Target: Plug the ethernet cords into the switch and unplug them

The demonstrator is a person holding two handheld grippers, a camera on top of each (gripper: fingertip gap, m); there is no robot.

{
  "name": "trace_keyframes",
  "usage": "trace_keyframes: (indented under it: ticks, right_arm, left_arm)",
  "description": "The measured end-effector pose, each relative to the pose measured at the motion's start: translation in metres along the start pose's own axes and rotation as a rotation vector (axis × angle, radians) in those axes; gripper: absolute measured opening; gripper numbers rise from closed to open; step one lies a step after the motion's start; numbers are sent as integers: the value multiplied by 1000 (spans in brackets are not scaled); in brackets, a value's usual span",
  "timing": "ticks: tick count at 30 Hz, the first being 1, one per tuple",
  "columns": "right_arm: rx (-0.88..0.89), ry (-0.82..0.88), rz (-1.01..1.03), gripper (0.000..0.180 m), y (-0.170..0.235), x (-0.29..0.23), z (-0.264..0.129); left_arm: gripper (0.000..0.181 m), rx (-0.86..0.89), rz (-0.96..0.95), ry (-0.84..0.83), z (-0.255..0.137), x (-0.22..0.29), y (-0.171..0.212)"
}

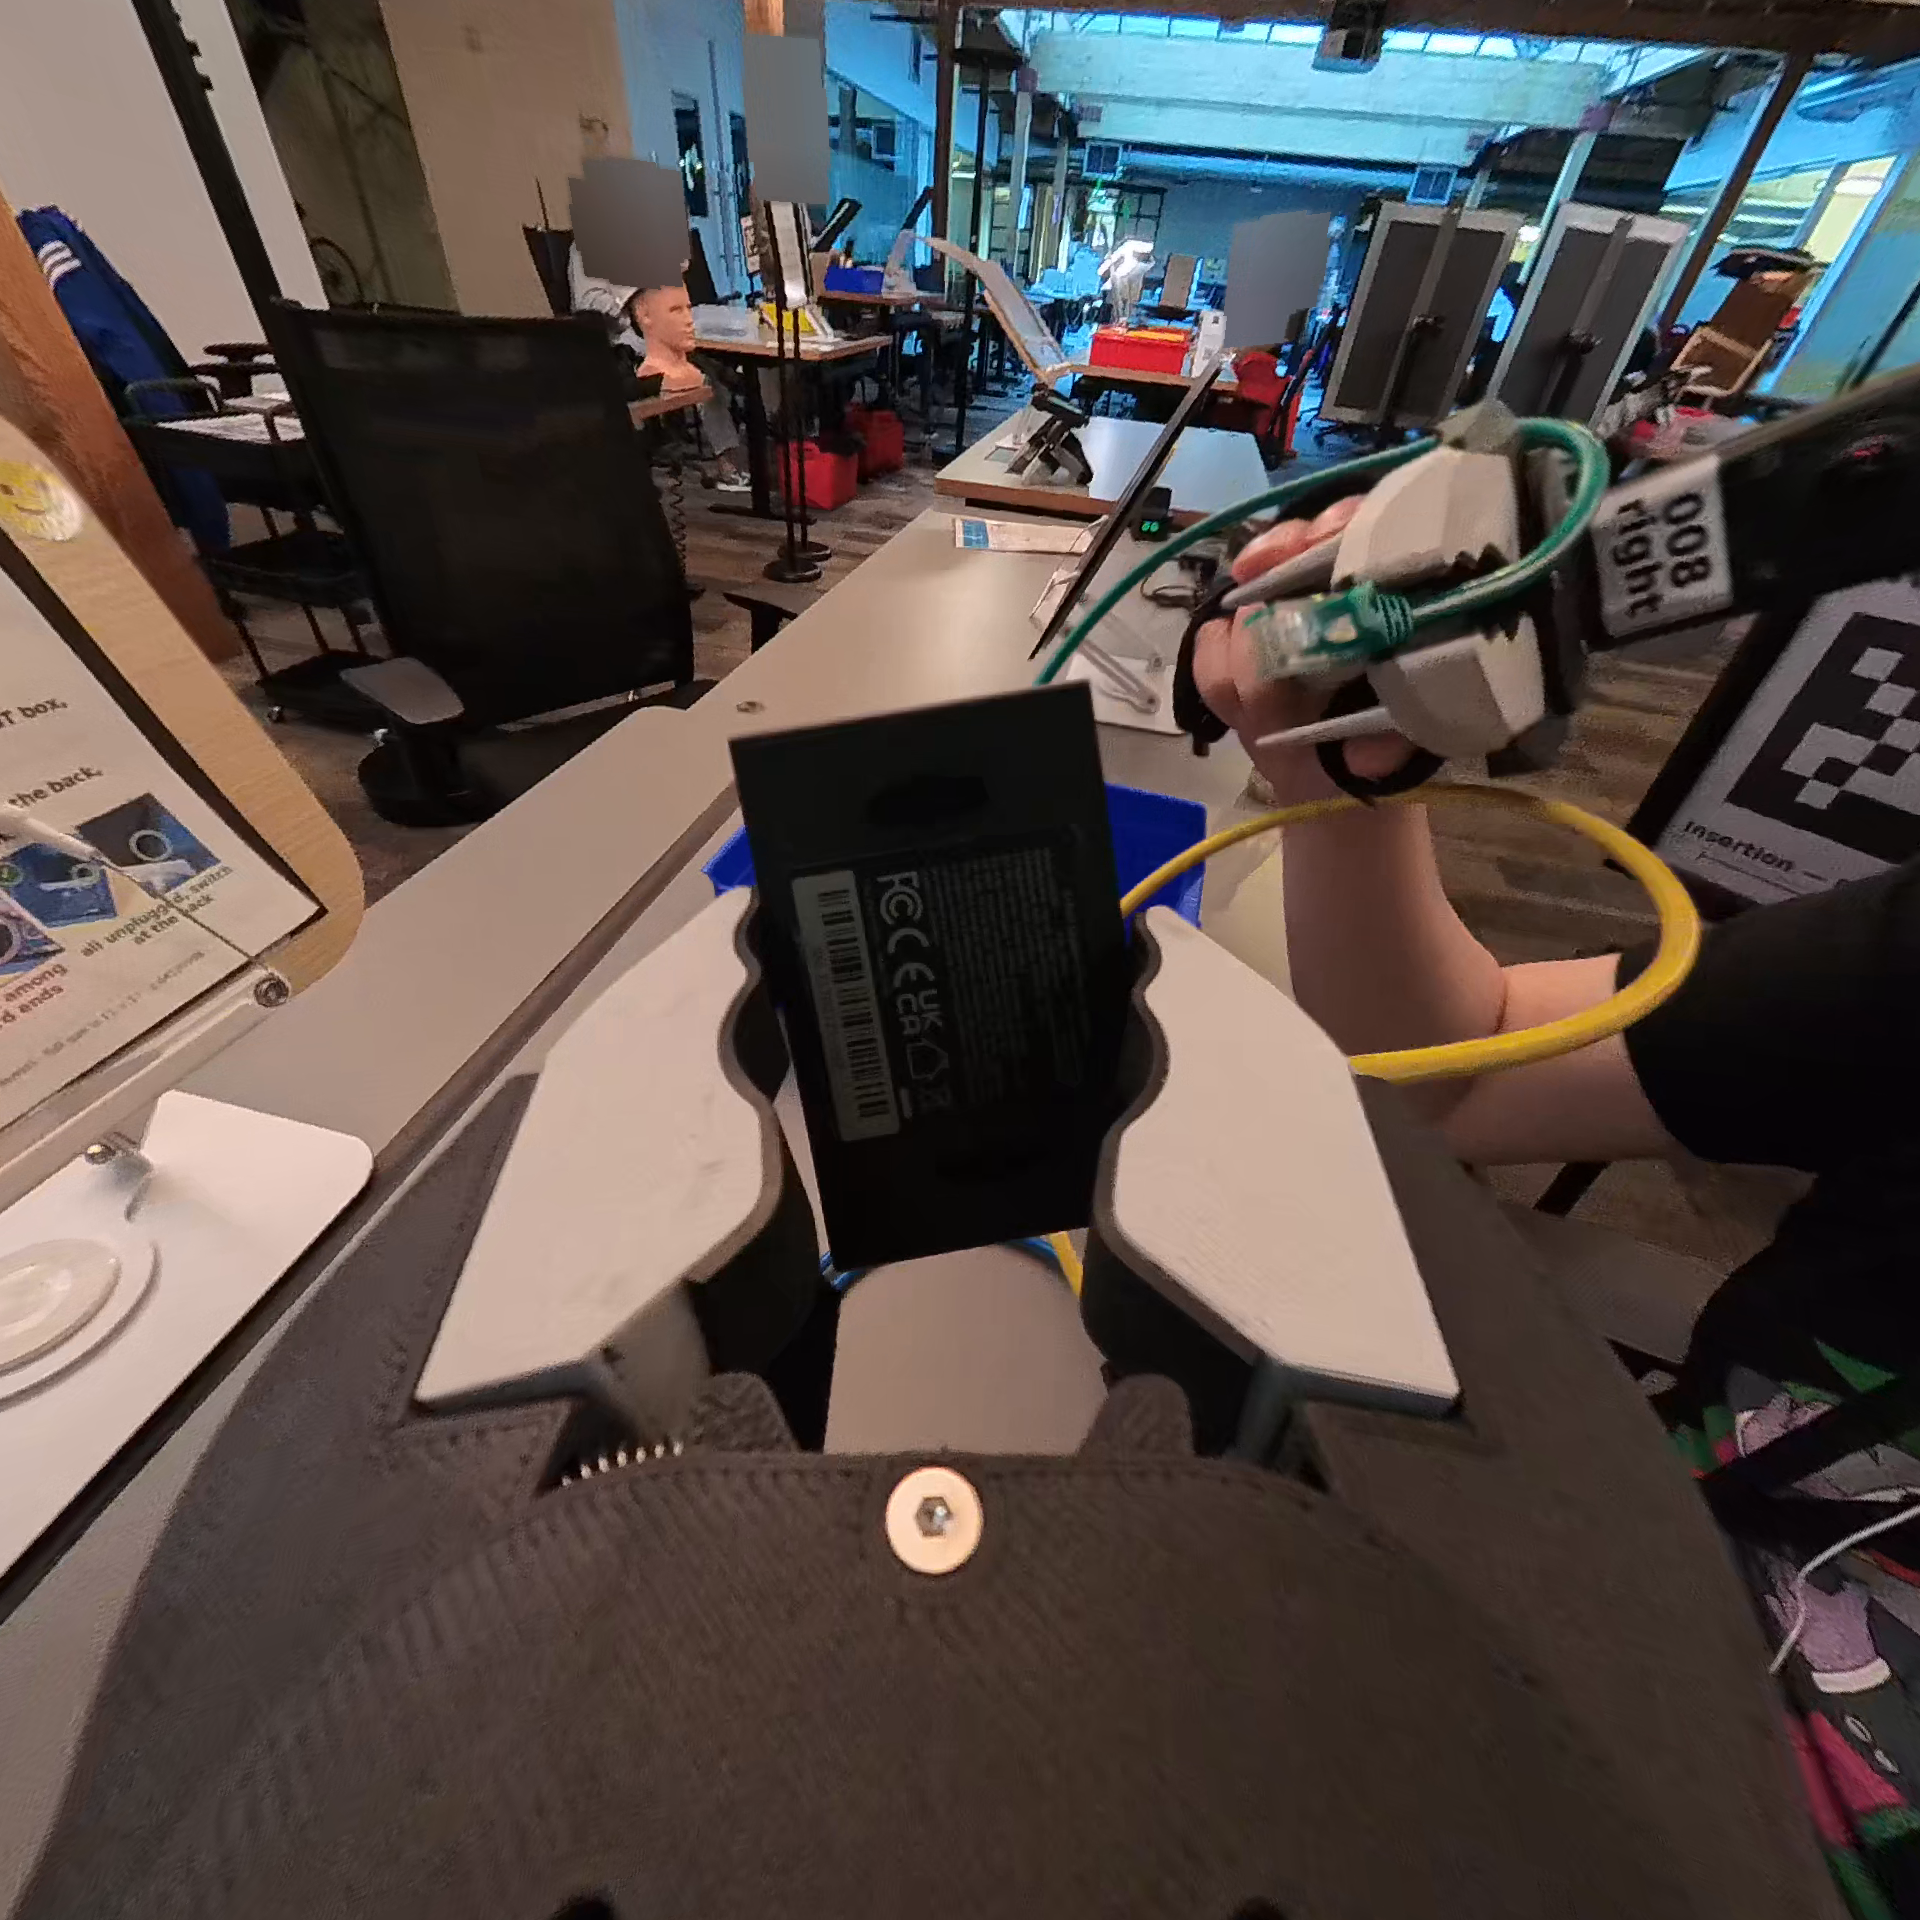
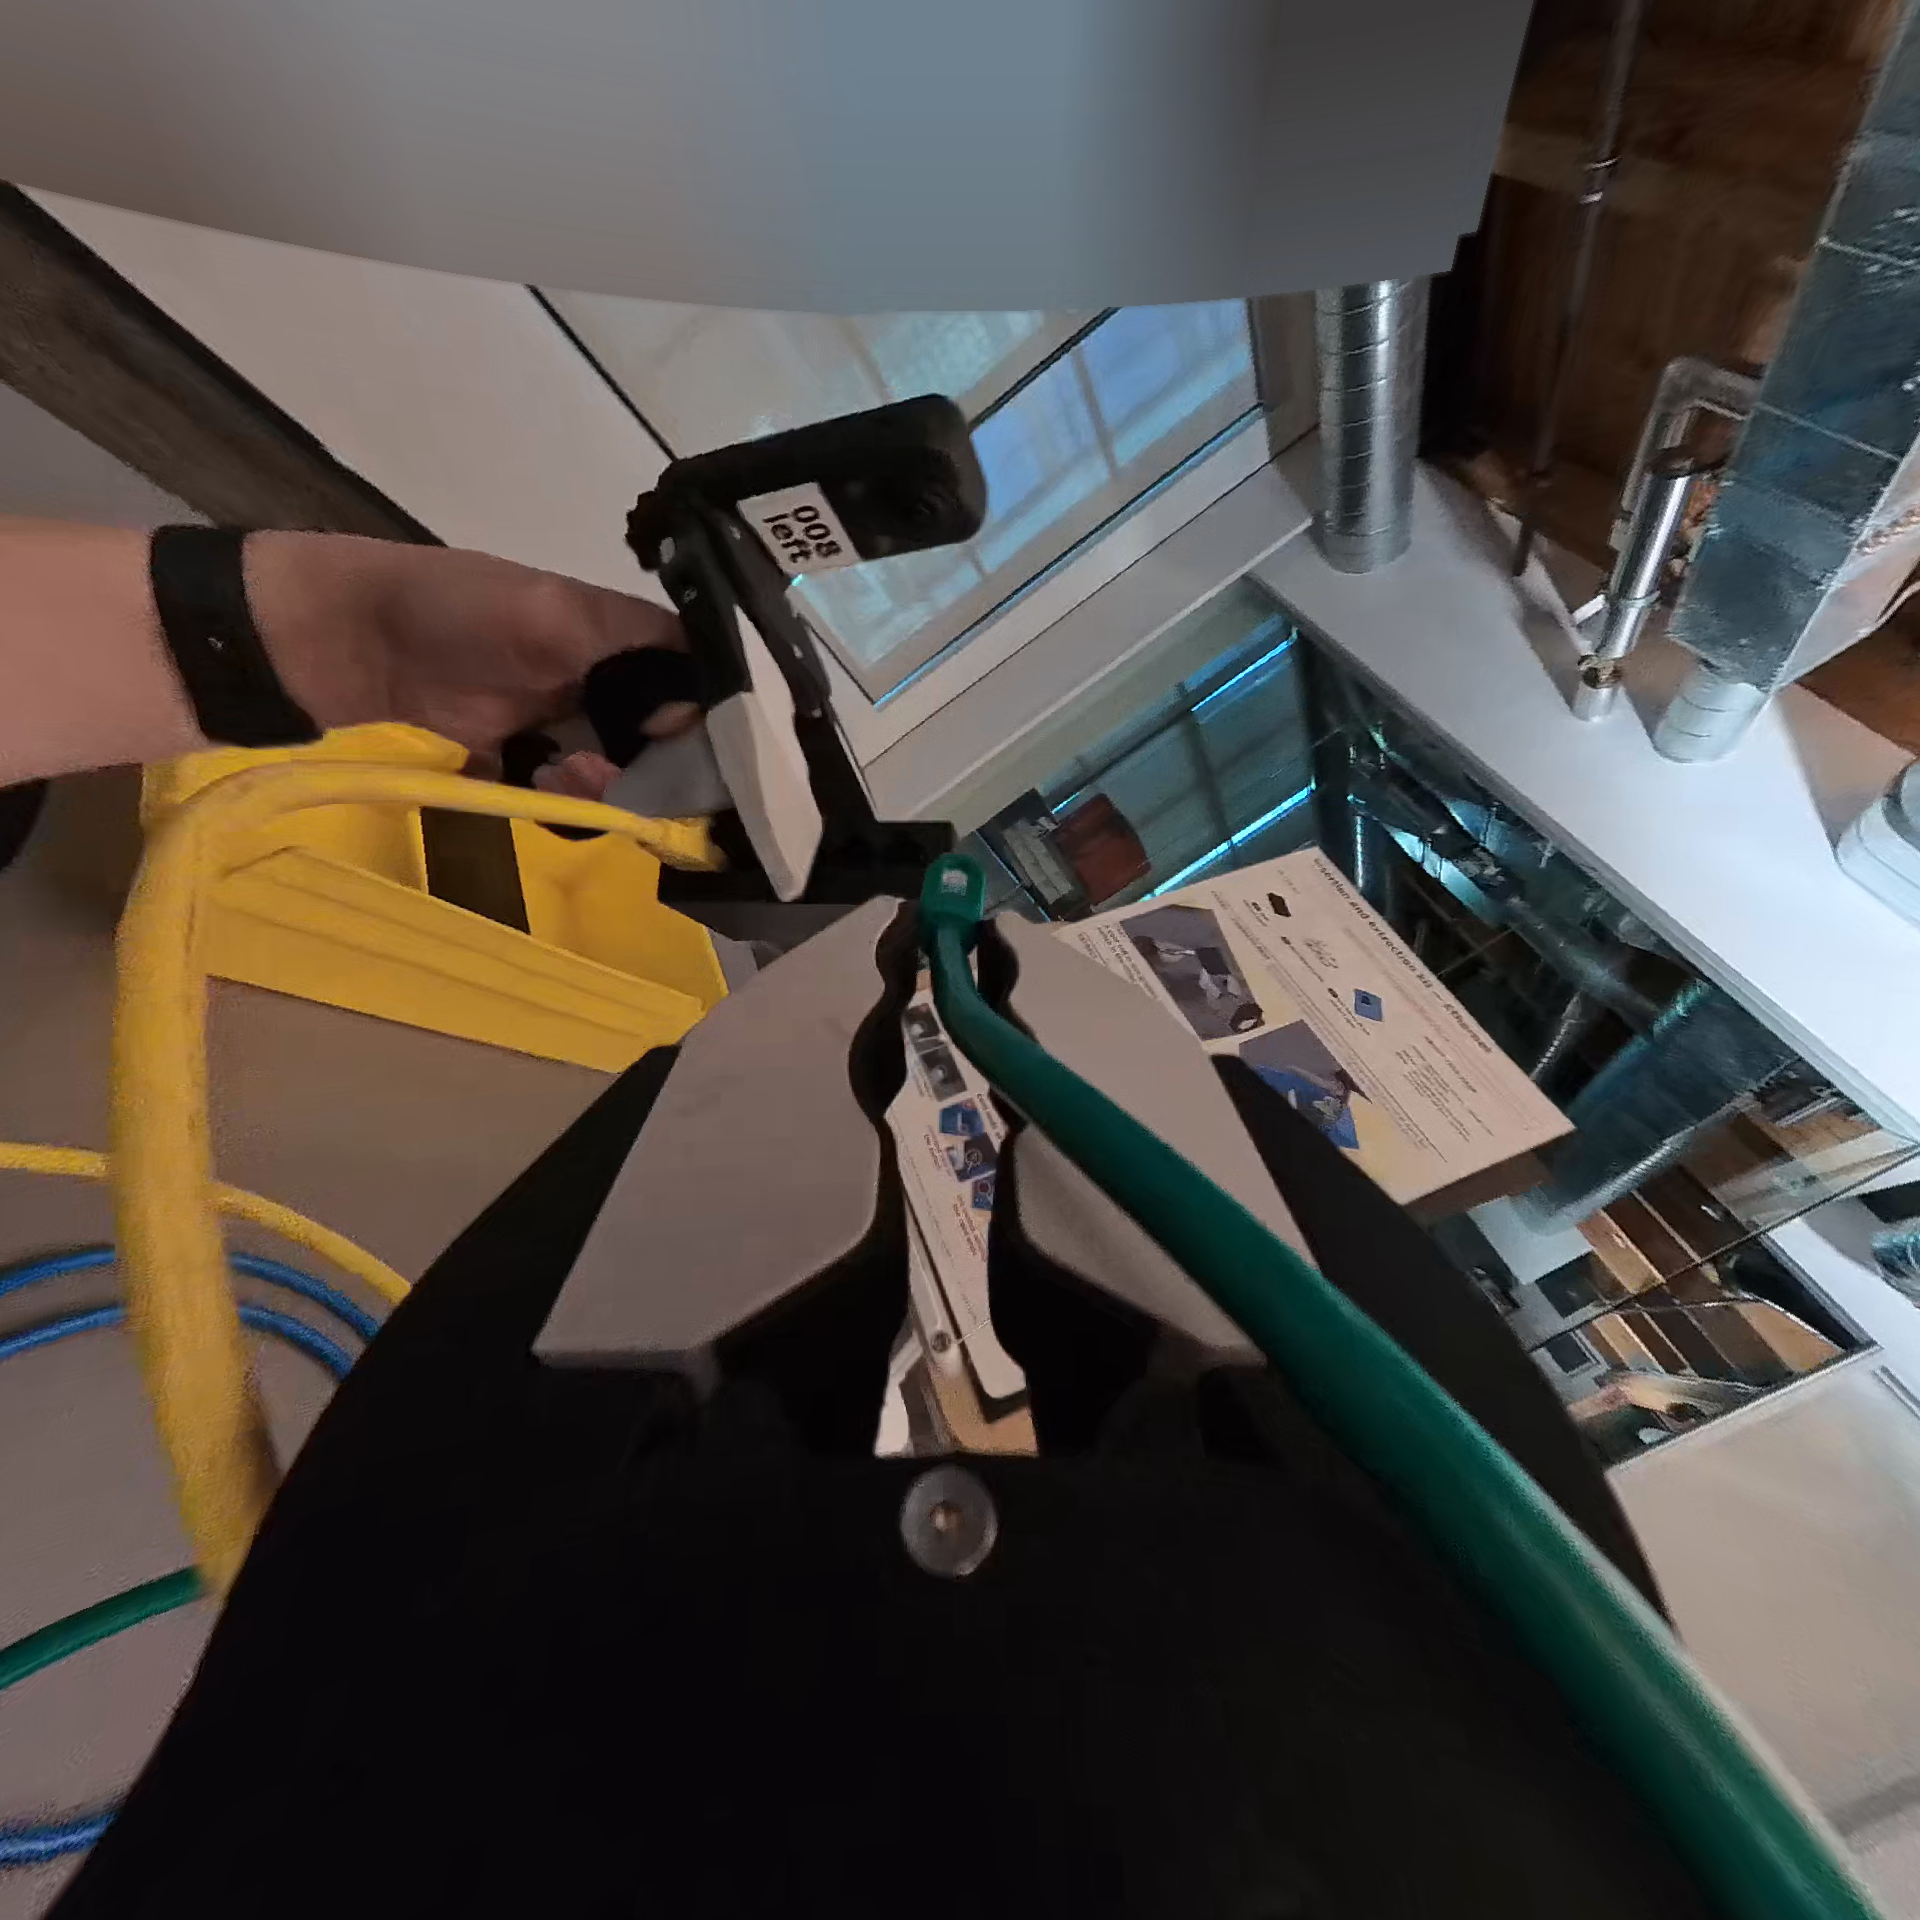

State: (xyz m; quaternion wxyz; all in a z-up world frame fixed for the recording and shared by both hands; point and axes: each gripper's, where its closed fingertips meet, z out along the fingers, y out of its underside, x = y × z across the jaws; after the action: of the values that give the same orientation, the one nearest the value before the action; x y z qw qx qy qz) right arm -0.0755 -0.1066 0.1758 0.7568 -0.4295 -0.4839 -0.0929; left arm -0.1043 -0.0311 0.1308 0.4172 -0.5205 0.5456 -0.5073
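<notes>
Left wrist view: my left gripper (image 1: 940,1023) clamps both fingers on the black switch (image 1: 930,971), held upright with its labelled underside facing the camera, above a blue bin (image 1: 1158,836). To the far right, my right gripper (image 1: 1340,634) pinches the green cord (image 1: 1164,561) just behind its plug (image 1: 1314,629). A yellow cord (image 1: 1507,1023) loops below it.

Right wrist view: my fingers (image 2: 769,1122) close on the green cord (image 2: 1247,1257), plug (image 2: 951,888) protruding at the tips. Far left, the yellow cord's (image 2: 177,1039) plug reaches the left gripper (image 2: 769,800) beside a yellow bin (image 2: 416,914). A blue cord (image 2: 260,1320) lies near left.
</notes>
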Motion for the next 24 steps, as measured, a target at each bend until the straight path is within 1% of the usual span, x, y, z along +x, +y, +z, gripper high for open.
trace_keyframes:
  ticks: [12,15,24]
  right_arm:
    - [-105,-14,-126,11,12,-22,23]
    - [-101,-9,-106,11,12,-21,24]
    - [-90,-13,-55,11,13,-22,28]
  left_arm:
    - [62,-37,25,-78,12,6,-2]
    - [62,-56,44,-133,11,1,0]
    - [62,-47,73,-158,10,4,-4]
